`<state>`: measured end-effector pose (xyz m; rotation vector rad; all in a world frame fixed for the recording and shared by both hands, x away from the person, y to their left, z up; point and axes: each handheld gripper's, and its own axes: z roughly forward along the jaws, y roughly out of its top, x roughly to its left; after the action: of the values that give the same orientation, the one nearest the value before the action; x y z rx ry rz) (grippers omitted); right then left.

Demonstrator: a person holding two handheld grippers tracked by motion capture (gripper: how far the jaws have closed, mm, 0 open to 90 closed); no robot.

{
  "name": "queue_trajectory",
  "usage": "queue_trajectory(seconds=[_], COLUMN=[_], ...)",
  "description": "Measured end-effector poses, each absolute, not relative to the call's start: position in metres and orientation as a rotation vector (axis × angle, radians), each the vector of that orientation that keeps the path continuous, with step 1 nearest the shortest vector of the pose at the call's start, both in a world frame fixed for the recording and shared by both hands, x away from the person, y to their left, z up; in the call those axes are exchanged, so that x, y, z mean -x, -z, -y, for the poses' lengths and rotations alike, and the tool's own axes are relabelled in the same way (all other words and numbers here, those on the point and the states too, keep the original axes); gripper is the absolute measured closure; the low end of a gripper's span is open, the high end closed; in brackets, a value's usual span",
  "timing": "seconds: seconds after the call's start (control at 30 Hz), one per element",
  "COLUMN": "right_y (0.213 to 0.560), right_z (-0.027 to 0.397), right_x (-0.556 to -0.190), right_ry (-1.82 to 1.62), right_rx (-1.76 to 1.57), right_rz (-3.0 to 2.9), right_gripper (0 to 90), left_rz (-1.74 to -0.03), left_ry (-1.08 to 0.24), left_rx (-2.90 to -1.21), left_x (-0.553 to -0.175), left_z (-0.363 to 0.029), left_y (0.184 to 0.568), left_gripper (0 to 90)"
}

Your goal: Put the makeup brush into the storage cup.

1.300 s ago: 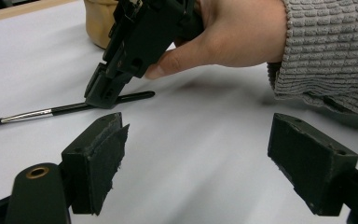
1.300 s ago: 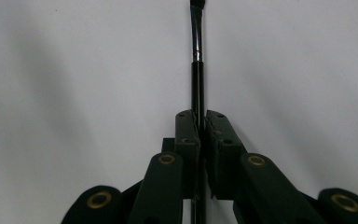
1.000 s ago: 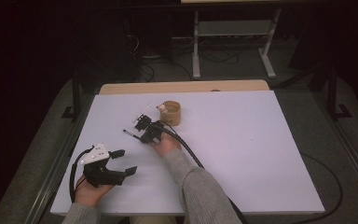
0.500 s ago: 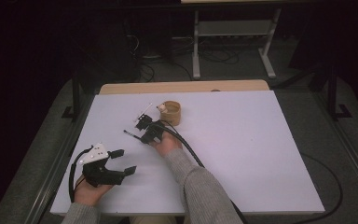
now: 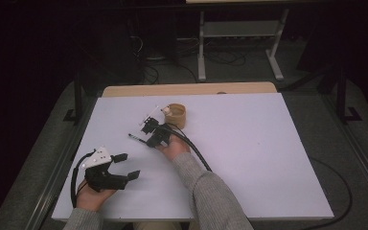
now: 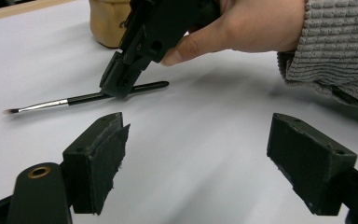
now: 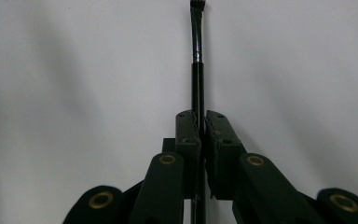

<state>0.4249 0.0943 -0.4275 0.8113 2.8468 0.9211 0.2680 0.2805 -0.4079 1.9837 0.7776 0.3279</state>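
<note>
A thin brush [image 5: 136,137] with a black handle, silver ferrule and dark tip lies on the white table [image 5: 268,143]. My right gripper [image 5: 149,140] is shut on its handle. In the left gripper view the right gripper [image 6: 119,87] pinches the brush [image 6: 86,98] at mid-handle, low on the table, tip pointing left. In the right gripper view the brush [image 7: 196,65] runs straight ahead from my closed right gripper [image 7: 203,117]. My left gripper [image 5: 128,166] rests near the table's front left, open with nothing between its jaws; from its own camera the left gripper [image 6: 198,158] faces the brush.
A tan cup [image 5: 176,115] stands just behind the right gripper, also seen as the cup [image 6: 108,21] at the top of the left gripper view. A black cable [image 5: 196,153] trails along the right forearm. A wooden strip [image 5: 187,89] edges the table's far side.
</note>
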Motion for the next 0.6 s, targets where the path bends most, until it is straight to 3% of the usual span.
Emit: queue_trajectory(seconds=[0.6], right_y=[0.406], right_z=[-0.074], right_x=[-0.404], right_ry=[-0.976], right_rx=[-0.717], right_rz=[-2.825], right_gripper=[83.6], left_rz=[-0.775], left_ry=[-0.314], left_rx=[-2.001], left_x=[-0.27], left_z=[-0.278], left_y=[0.41], left_gripper=[20.2])
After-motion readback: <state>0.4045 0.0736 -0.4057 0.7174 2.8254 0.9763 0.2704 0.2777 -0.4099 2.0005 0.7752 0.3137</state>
